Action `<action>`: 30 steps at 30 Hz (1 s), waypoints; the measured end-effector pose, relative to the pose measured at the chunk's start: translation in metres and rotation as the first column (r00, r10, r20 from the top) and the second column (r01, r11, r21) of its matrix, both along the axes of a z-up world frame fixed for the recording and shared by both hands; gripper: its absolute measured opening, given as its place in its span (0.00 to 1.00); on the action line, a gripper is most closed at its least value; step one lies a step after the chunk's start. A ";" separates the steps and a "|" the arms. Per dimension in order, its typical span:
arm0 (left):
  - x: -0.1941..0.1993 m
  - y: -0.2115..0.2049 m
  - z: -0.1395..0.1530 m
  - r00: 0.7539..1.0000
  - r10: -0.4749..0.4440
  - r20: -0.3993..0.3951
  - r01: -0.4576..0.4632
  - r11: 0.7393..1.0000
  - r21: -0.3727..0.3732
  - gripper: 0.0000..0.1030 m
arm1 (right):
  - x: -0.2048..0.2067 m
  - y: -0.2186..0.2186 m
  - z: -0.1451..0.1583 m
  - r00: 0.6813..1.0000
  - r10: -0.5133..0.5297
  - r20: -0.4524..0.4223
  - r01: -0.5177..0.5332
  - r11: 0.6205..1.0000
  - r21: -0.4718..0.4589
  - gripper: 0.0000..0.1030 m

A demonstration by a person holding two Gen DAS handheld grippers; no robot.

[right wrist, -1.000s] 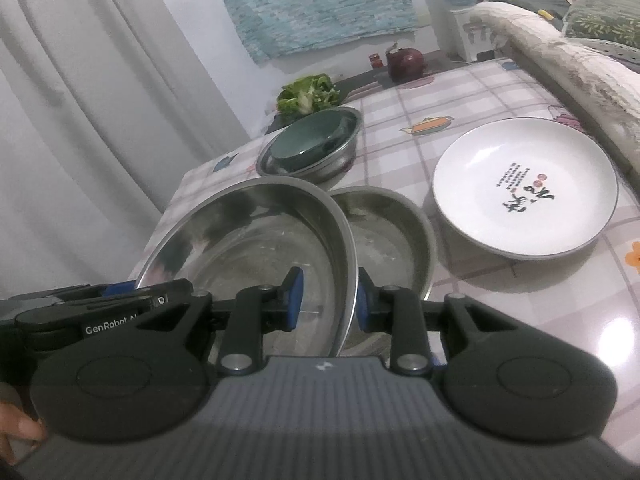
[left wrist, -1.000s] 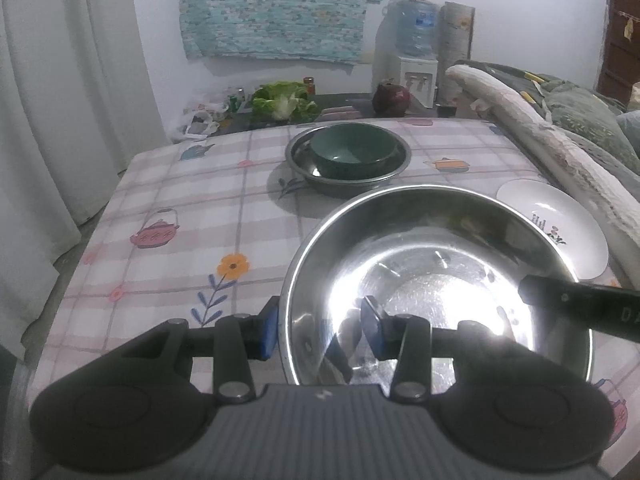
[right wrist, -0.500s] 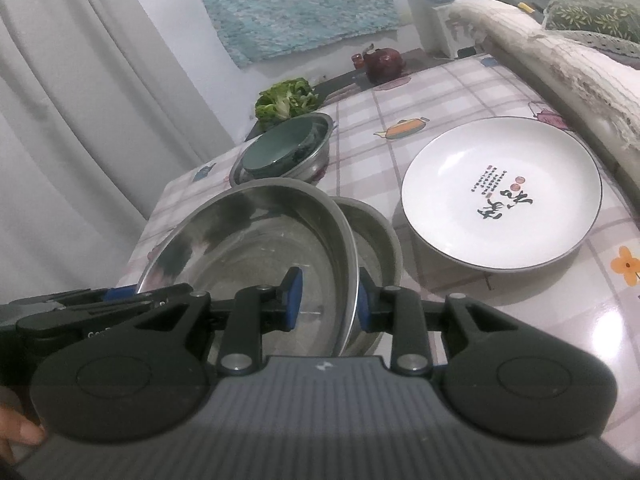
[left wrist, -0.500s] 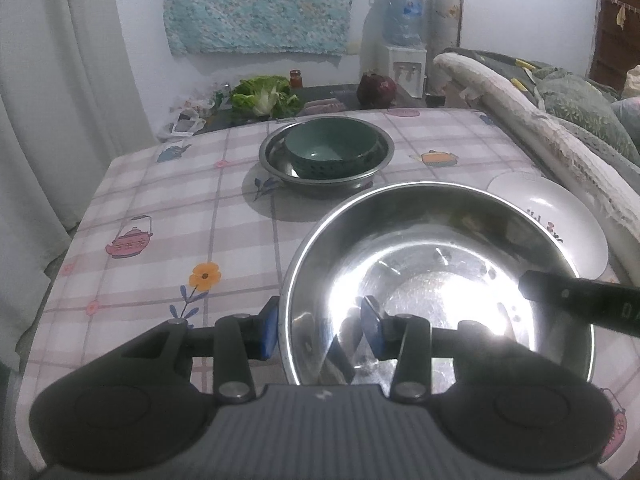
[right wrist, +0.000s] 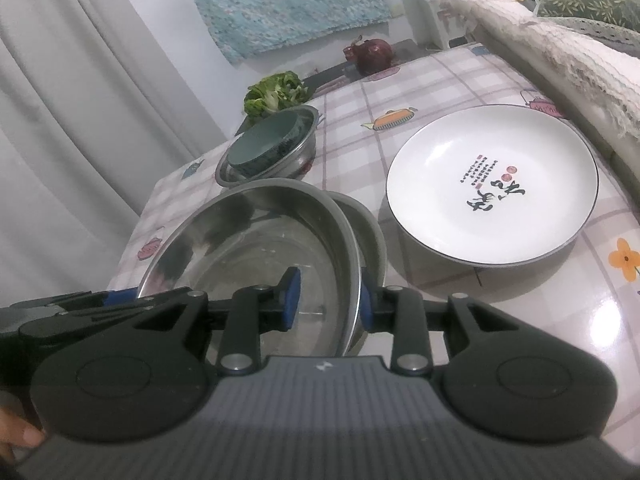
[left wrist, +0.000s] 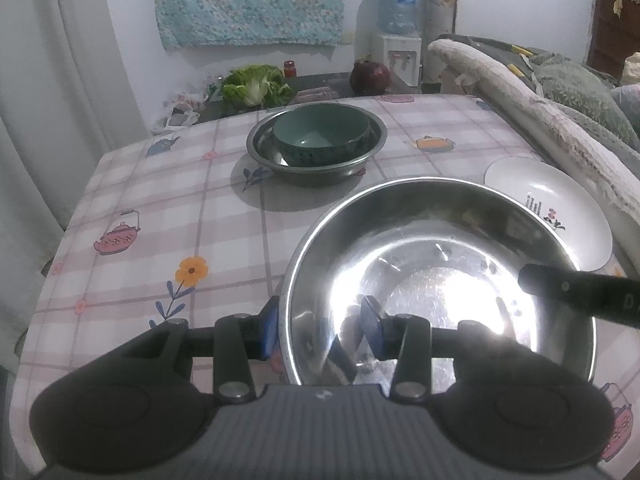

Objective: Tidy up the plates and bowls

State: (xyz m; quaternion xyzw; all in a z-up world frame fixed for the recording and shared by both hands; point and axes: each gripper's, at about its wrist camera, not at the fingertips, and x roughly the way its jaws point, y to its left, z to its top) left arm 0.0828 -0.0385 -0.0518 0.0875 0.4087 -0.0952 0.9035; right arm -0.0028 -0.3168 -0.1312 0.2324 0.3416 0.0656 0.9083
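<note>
Left gripper [left wrist: 318, 330] straddles the big steel bowl's [left wrist: 440, 248] near rim. Right gripper [right wrist: 328, 300] has just been opening, far rim between its pads, inner pad clear. Bowl sits over a second one on the checked tablecloth [left wrist: 168, 216]; white plate [right wrist: 492, 180] beside. Curtain [left wrist: 60, 80] left.

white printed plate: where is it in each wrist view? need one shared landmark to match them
Left wrist: white plate at the right edge, partly hidden behind the large steel bowl.
Right wrist: fully visible, upper right, right of the steel bowl.
Shared landmark: green bowl nested in a steel basin, far side of the table.
</note>
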 end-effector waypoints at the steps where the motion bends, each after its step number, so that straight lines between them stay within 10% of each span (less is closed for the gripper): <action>1: 0.000 0.000 -0.001 1.000 -0.001 -0.002 0.001 1.000 0.001 0.42 | 0.000 0.000 -0.001 1.000 -0.001 -0.002 0.001 1.000 0.001 0.29; 30: 0.002 -0.002 -0.013 0.999 -0.032 -0.008 0.032 0.999 0.019 0.42 | 0.007 0.001 -0.010 0.999 -0.014 -0.035 0.012 0.999 -0.037 0.32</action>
